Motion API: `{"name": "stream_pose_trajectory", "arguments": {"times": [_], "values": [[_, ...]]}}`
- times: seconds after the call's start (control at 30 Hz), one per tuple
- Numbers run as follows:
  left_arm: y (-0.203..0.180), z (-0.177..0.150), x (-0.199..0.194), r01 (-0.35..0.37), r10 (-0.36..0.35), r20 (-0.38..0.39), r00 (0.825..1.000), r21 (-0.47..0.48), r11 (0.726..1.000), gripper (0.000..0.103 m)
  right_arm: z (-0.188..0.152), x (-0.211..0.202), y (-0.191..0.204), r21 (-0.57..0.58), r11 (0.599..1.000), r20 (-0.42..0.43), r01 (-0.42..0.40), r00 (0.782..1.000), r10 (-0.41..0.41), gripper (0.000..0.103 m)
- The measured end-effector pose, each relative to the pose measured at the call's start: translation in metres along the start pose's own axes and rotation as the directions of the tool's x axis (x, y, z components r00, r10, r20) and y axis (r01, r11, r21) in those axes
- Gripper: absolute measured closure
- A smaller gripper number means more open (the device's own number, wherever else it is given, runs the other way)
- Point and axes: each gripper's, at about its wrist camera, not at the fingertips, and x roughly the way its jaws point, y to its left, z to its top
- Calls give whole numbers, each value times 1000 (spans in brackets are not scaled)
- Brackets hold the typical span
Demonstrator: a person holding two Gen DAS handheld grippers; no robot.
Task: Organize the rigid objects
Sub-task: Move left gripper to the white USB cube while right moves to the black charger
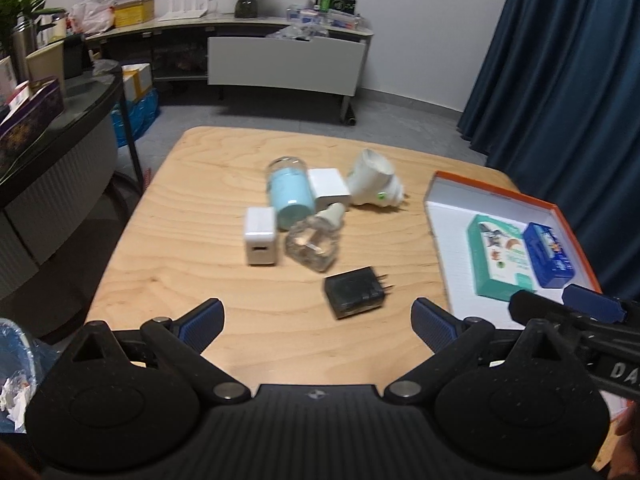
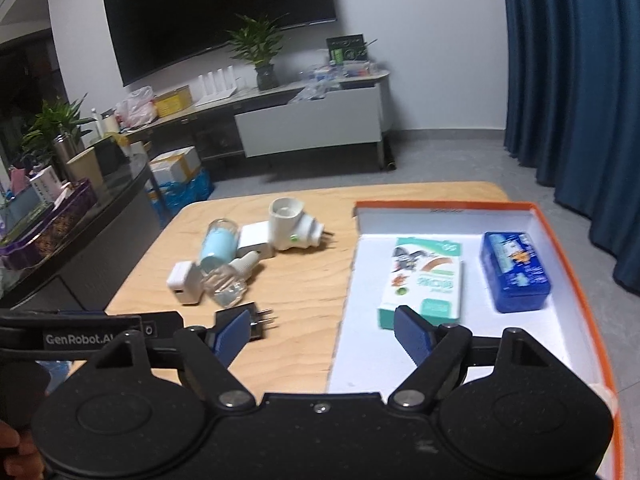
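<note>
We hold both grippers wide, nothing between the jaws: left gripper (image 1: 318, 320) above the table (image 1: 168, 248) near the black plug (image 1: 354, 296), right gripper (image 2: 320, 336) over the tray (image 2: 560, 344) edge. In the tray: green box (image 2: 426, 280), blue box (image 2: 514, 270). Chargers and bottles lie clustered mid-table.

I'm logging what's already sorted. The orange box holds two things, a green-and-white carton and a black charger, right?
Not quite. The orange box holds the green-and-white carton and a blue case. The black charger lies on the table, outside the box. The right wrist view shows the box contents best.
</note>
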Motion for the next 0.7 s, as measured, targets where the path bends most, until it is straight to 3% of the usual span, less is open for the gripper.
{"name": "stream_pose_trajectory", "arguments": {"times": [0.23,0.7], "values": [[28,-1,9,-38,37,-17,999,-55,998,0,-3,10,10,-9,1000,-14,-22,1000,22,10],[46,5,31,-70,68,-35,997,-76,995,0,-3,31,17,-36,998,-53,-48,998,46,10]]}}
